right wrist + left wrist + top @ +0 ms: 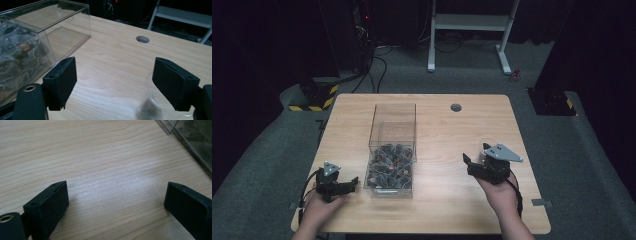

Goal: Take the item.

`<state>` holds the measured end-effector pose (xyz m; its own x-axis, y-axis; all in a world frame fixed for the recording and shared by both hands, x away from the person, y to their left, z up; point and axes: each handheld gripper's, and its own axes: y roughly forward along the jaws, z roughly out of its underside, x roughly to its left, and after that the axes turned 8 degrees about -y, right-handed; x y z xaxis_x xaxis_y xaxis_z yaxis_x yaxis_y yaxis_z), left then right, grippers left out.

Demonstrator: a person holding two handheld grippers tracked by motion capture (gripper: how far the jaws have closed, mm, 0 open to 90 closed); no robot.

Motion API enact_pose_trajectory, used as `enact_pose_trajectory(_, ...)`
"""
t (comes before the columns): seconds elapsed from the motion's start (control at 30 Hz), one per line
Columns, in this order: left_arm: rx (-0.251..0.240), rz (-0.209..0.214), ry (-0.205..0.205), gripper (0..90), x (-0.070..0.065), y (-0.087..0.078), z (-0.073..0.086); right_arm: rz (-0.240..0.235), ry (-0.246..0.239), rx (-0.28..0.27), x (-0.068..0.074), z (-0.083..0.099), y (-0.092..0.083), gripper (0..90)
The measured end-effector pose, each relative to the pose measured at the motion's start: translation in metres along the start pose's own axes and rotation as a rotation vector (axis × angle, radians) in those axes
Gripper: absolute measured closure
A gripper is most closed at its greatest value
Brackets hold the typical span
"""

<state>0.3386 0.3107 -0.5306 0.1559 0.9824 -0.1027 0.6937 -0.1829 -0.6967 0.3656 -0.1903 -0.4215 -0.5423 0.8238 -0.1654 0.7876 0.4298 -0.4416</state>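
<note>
Both claws, left claw (343, 186) and right claw (476, 161), are gaping wide, gripping nothing, flanking the clear box (392, 150) on the table (452, 130).

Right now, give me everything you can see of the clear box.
The clear box is a see-through, plastic-looking case, long and rectangular, standing upright on the wooden table left of centre. Its near end holds a heap of small dark packets; the far end is empty. It sits between the left gripper and right gripper; neither touches it.
</note>
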Motion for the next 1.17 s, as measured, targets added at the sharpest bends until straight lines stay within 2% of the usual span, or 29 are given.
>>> enact_pose_trajectory(0.23,0.0,0.0,0.0,5.9,0.0,0.0,0.0,-0.018,-0.012,0.041,0.017,0.013,0.009,19.3)
enact_pose_trajectory(0.27,0.0,0.0,0.0,5.9,0.0,0.0,0.0,-0.027,-0.01,0.064,0.023,0.021,0.013,19.4)
enact_pose_trajectory(0.33,0.0,0.0,0.0,5.9,0.0,0.0,0.0,-0.03,-0.013,0.07,0.024,0.024,0.015,19.3)
enact_pose_trajectory(0.37,0.0,0.0,0.0,5.9,0.0,0.0,0.0,-0.043,-0.004,0.093,0.031,0.034,0.021,19.2)
enact_pose_trajectory(0.5,0.0,0.0,0.0,5.9,0.0,0.0,0.0,-0.057,0.005,0.126,0.038,0.046,0.027,18.8)
enact_pose_trajectory(0.53,0.0,0.0,0.0,5.9,0.0,0.0,0.0,-0.068,-0.001,0.15,0.044,0.057,0.032,18.2)
enact_pose_trajectory(0.57,0.0,0.0,0.0,5.9,0.0,0.0,0.0,-0.068,-0.001,0.15,0.044,0.057,0.032,18.2)
enact_pose_trajectory(0.6,0.0,0.0,0.0,5.9,0.0,0.0,0.0,-0.076,0.007,0.179,0.049,0.065,0.037,17.9)
enact_pose_trajectory(0.63,0.0,0.0,0.0,5.9,0.0,0.0,0.0,-0.076,0.007,0.179,0.049,0.065,0.037,17.9)
enact_pose_trajectory(0.7,0.0,0.0,-0.001,5.9,0.0,0.0,0.0,-0.094,0.006,0.218,0.055,0.076,0.043,17.2)
enact_pose_trajectory(0.77,0.0,0.0,0.0,5.9,0.0,0.0,0.0,-0.097,0.016,0.23,0.057,0.078,0.044,16.8)
enact_pose_trajectory(0.8,0.0,0.0,0.0,5.9,0.0,0.0,0.0,-0.117,0.021,0.276,0.061,0.081,0.047,16.3)
enact_pose_trajectory(0.9,-0.001,0.0,-0.002,5.9,0.0,0.0,0.0,-0.113,0.02,0.281,0.062,0.081,0.048,16.9)
enact_pose_trajectory(0.93,-0.002,0.0,-0.002,5.9,0.0,0.0,0.0,-0.116,0.025,0.306,0.062,0.081,0.05,17.8)
enact_pose_trajectory(1.03,-0.002,0.0,-0.002,5.9,0.0,0.0,0.0,-0.093,0.0,0.317,0.066,0.08,0.051,16.4)
enact_pose_trajectory(1.17,-0.002,0.0,-0.001,5.9,0.0,0.0,0.0,-0.084,0.012,0.325,0.067,0.079,0.052,14.5)
